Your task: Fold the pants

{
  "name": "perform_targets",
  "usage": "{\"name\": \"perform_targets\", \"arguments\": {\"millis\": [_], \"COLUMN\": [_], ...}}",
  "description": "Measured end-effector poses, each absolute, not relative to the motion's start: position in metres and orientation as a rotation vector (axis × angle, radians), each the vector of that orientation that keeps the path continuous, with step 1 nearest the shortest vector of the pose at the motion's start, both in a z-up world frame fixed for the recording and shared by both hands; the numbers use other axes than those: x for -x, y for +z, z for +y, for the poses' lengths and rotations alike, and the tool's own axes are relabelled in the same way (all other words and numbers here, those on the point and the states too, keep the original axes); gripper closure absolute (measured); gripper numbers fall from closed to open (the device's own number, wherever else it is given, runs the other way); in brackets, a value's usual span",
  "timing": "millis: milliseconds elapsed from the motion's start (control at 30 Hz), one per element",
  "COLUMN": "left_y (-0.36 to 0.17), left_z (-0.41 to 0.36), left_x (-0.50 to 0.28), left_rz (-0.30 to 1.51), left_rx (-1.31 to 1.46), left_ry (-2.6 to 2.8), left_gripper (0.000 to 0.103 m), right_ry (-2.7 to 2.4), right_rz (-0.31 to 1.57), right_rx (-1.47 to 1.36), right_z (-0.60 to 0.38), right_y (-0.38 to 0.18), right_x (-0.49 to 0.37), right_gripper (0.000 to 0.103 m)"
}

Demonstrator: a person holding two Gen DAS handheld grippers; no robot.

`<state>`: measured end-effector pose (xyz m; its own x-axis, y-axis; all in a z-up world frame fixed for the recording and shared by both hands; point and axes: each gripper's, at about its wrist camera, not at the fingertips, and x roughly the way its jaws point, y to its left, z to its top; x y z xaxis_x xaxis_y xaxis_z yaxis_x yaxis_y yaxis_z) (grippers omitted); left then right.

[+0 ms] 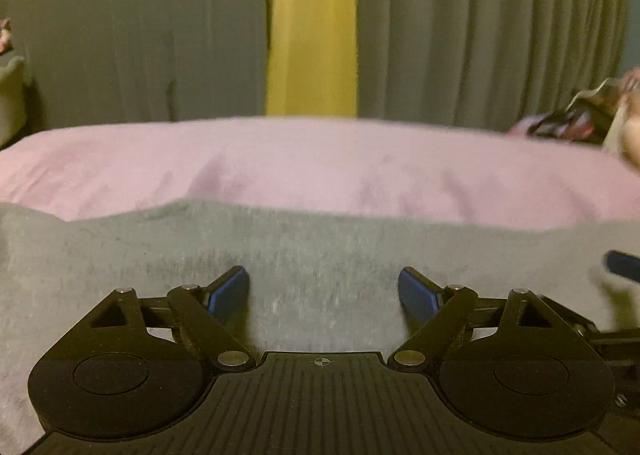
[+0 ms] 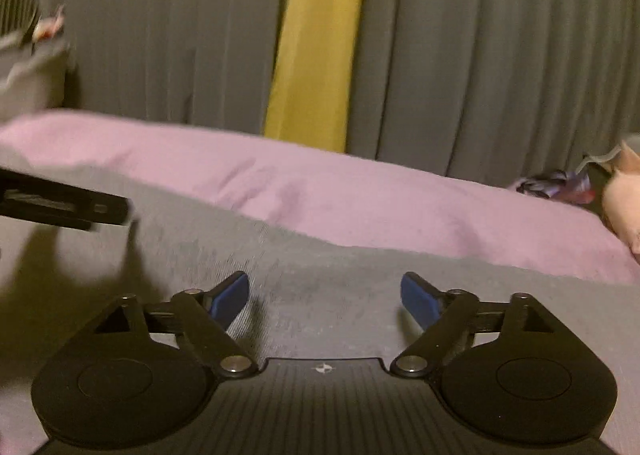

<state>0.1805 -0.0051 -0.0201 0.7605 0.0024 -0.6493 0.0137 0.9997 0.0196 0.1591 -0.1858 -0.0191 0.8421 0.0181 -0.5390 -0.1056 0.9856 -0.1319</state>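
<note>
Grey pants (image 1: 304, 251) lie flat on a pink bed sheet (image 1: 320, 163); they also fill the near part of the right wrist view (image 2: 320, 279). My left gripper (image 1: 323, 291) is open and empty, low over the grey fabric. My right gripper (image 2: 325, 295) is open and empty, also low over the pants. The left gripper shows as a black bar at the left of the right wrist view (image 2: 64, 205). A blue fingertip of the right gripper shows at the right edge of the left wrist view (image 1: 622, 265). Both views are blurred.
Grey curtains (image 1: 480, 27) with a yellow strip (image 1: 312, 27) hang behind the bed. A dark patterned cloth (image 2: 556, 183) and a pale object (image 2: 620, 195) lie at the bed's far right. A pale fabric item (image 1: 12, 95) stands at the far left.
</note>
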Motion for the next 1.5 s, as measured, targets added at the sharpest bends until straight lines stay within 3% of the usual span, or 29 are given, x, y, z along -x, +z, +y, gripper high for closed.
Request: {"name": "perform_targets", "arguments": {"millis": [33, 100, 333, 667, 833, 933, 1200, 1500], "left_y": [-0.025, -0.030, -0.036, -0.017, 0.006, 0.011, 0.013, -0.003], "left_z": [-0.004, -0.004, 0.018, 0.126, 0.148, 0.131, 0.087, 0.078], "left_x": [-0.184, -0.180, -0.179, -0.171, -0.145, -0.129, -0.112, -0.099], "left_rz": [0.707, 0.677, 0.589, 0.635, 0.636, 0.644, 0.765, 0.849], "left_rx": [-0.039, -0.062, -0.165, 0.007, 0.177, 0.199, 0.065, 0.190], "left_ry": [0.011, 0.015, 0.047, 0.414, 0.451, 0.325, 0.246, 0.173], "left_gripper": [0.011, 0.006, 0.005, 0.002, 0.003, 0.003, 0.003, 0.003], "right_ry": [0.056, 0.092, -0.066, -0.541, -0.371, -0.239, -0.466, -0.557], "right_rz": [0.599, 0.599, 0.602, 0.635, 0.553, 0.538, 0.461, 0.450], "right_rx": [0.166, 0.064, -0.008, -0.174, -0.559, -0.823, -1.005, -1.076], "right_z": [-0.192, -0.214, -0.307, -0.449, -0.480, -0.490, -0.528, -0.527], "right_y": [-0.029, -0.031, -0.027, -0.021, -0.001, -0.017, -0.014, -0.036], "right_x": [-0.164, -0.160, -0.158, -0.106, -0.024, 0.003, 0.069, 0.095], "right_gripper": [0.003, 0.004, 0.004, 0.004, 0.004, 0.004, 0.035, 0.037]}}
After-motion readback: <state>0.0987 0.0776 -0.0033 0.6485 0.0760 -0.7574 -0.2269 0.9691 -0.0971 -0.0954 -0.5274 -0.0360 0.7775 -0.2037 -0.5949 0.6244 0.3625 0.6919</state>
